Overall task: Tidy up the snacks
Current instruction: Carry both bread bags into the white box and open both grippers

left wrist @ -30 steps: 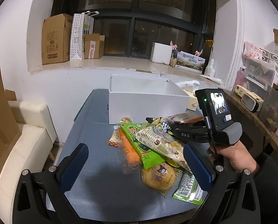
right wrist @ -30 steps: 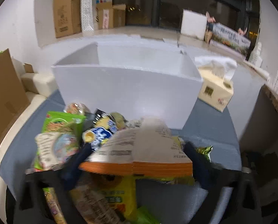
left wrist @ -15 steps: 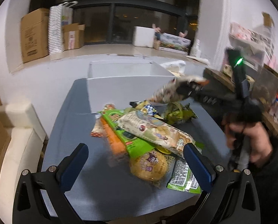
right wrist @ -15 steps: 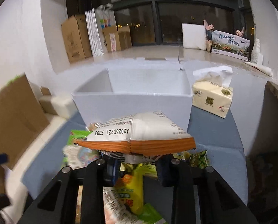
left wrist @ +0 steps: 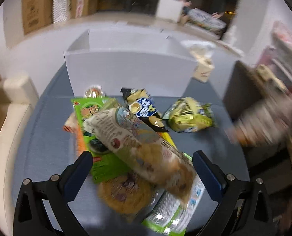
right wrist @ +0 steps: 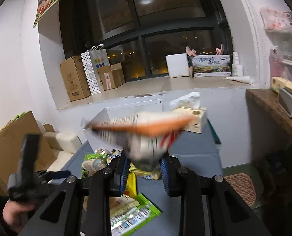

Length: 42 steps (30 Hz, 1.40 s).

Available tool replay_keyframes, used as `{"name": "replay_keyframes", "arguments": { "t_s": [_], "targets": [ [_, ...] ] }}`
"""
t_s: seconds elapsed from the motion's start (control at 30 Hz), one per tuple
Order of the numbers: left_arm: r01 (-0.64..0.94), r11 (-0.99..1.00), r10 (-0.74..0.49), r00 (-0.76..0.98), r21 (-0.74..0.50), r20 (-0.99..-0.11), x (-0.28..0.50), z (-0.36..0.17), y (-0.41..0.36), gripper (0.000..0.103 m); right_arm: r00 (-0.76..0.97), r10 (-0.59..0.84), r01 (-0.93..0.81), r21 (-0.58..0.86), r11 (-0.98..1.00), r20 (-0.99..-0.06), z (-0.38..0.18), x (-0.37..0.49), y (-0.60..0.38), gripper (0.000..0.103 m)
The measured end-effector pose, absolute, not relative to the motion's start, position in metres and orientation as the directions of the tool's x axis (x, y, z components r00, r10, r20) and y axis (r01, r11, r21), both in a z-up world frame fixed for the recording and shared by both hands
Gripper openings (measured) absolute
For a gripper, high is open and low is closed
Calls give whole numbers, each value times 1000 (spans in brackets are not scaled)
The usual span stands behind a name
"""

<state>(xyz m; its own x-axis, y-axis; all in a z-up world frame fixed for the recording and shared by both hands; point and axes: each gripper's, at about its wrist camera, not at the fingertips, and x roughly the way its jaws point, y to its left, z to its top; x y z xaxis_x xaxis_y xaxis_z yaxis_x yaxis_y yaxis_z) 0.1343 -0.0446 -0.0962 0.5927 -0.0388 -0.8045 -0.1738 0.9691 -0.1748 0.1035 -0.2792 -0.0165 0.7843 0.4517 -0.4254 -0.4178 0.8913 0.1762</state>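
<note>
A pile of snack packets lies on the blue-grey table (left wrist: 47,137) in front of a white open box (left wrist: 126,66). In the left wrist view my left gripper (left wrist: 142,169) is open, low over the pile, its fingers either side of a long beige packet (left wrist: 138,147). A green packet (left wrist: 94,129), a round cookie pack (left wrist: 124,192), a black-and-blue packet (left wrist: 146,110) and a yellow-green packet (left wrist: 189,116) lie around it. My right gripper (right wrist: 145,169) is shut on a white-and-orange snack bag (right wrist: 144,131), held high above the table; it shows blurred at the right of the left view (left wrist: 261,122).
A tissue box (right wrist: 193,120) stands right of the white box. A wooden counter (right wrist: 273,114) with containers runs along the right. A cream sofa (left wrist: 10,106) and cardboard sit left of the table. Cardboard boxes and a paper bag (right wrist: 94,70) stand on the window sill.
My right gripper has lifted the white-and-orange bag up off the pile and swung right. My left gripper has moved forward and down over the pile, still open.
</note>
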Motion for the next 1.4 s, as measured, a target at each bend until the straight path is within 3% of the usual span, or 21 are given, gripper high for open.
{"name": "replay_keyframes", "arguments": {
  "t_s": [0.03, 0.17, 0.27, 0.33, 0.57, 0.7, 0.93, 1.17, 1.4],
  "targets": [
    [-204, 964, -22, 573, -169, -819, 143, -103, -46, 102, 787, 447, -417, 168, 893, -425, -18, 103, -279, 28],
    [-233, 966, 33, 539, -112, -841, 160, -121, -53, 56, 766, 460, -420, 192, 887, -450, -31, 112, -282, 26],
    [-190, 971, -11, 574, -147, -819, 156, -118, -51, 40, 745, 479, -427, 220, 877, -464, -41, 117, -285, 25],
    [-170, 971, -34, 603, -170, -797, 147, -111, -46, 36, 735, 491, -427, 243, 871, -468, -46, 120, -288, 25],
    [-98, 959, -124, 695, -265, -708, 104, -89, -10, 33, 712, 526, -451, 271, 851, -466, -48, 126, -285, 24],
    [-42, 948, -167, 779, -316, -605, 89, -60, 17, 33, 680, 577, -480, 321, 816, -451, -42, 138, -276, 24],
    [23, 969, -144, 861, -245, -489, 145, 10, 65, 33, 643, 624, -527, 335, 781, -445, 4, 201, -233, 24],
    [42, 989, -111, 855, -145, -507, 258, 37, 96, 33, 617, 606, -505, 337, 794, -503, 35, 295, -177, 24],
    [-23, 1000, 6, 797, -20, -603, 338, 5, 102, 36, 544, 509, -408, 320, 855, -667, 1, 382, -144, 26]
  ]
}}
